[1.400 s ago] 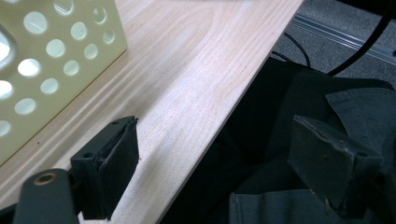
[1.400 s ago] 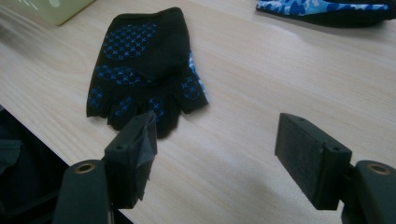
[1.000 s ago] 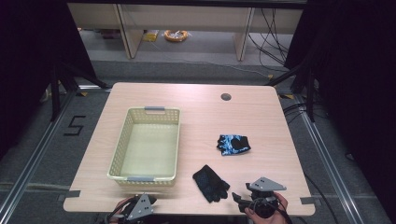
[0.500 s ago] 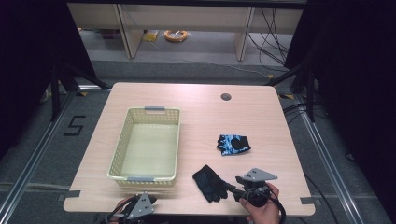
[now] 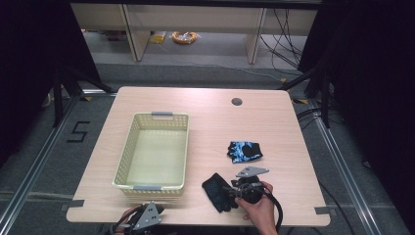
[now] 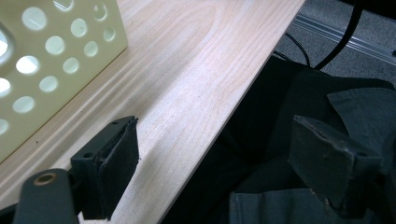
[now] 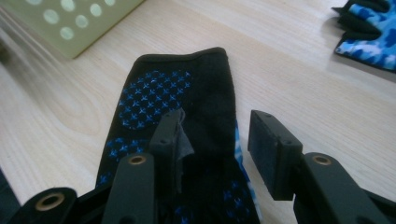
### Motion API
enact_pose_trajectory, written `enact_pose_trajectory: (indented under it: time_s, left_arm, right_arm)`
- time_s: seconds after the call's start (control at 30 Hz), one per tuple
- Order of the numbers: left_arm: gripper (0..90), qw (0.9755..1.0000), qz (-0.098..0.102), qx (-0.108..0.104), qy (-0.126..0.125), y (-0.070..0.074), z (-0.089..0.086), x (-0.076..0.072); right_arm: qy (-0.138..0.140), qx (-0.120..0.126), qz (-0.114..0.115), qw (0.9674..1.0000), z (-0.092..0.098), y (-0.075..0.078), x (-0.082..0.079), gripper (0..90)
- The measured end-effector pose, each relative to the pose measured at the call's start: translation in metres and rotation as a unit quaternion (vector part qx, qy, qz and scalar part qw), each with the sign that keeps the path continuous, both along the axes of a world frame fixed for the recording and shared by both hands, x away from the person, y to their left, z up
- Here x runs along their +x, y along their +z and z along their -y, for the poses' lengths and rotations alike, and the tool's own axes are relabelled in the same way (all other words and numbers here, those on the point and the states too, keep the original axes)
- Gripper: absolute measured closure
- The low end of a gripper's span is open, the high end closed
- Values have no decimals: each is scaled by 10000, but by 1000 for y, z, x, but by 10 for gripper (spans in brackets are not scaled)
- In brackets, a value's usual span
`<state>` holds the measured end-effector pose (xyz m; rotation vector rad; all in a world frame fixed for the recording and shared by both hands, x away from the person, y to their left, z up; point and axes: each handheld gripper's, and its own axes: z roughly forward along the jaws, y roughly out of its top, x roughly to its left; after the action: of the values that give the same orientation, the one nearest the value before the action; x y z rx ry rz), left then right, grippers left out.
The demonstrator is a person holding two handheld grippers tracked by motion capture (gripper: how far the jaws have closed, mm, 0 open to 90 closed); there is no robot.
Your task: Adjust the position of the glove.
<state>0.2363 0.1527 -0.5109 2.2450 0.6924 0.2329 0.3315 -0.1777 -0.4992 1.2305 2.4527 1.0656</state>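
Note:
A black glove (image 5: 217,190) with blue dots lies flat near the table's front edge, right of the basket. In the right gripper view the black glove (image 7: 187,84) stretches away under my right gripper (image 7: 217,128), whose jaws have just been closing. They stand apart over the glove's near end, the pads not pressing on it. A hand holds this right gripper (image 5: 231,190) at the glove's right side. A blue camouflage glove (image 5: 244,151) lies a little farther back. My left gripper (image 6: 224,158) stands open over the table's front edge, with nothing between its jaws.
A cream perforated basket (image 5: 161,116) stands left of centre on the wooden table (image 5: 205,107); its wall (image 6: 46,60) is close to my left gripper (image 5: 147,216). A round cable hole (image 5: 237,102) is at the back right. Dark cloth (image 6: 303,102) hangs below the front edge.
My right gripper has moved left and forward along the front edge until its jaws are over the black glove. The left gripper and both gloves have kept their places.

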Motion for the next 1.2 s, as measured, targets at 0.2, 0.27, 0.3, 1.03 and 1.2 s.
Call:
enact_pose_trajectory:
  time_s: [0.2,0.27,0.3,1.03,1.2]
  left_arm:
    - [158,10000,19,6,-17,0,0,-1]
    - [158,10000,19,14,-18,0,0,-1]
    - [158,10000,15,16,-20,0,0,-1]
    - [163,10000,14,-52,63,0,0,0]
    - [163,10000,12,-13,66,0,-1,1]
  right_arm:
    - [80,115,-245,9996,-2,-7,3,665]
    - [235,334,-370,9985,4,-9,5,735]
    - [261,374,-392,9982,7,-9,6,777]
    - [2237,33,-178,9745,14,45,17,845]
    - [2872,16,-288,9574,13,58,23,845]
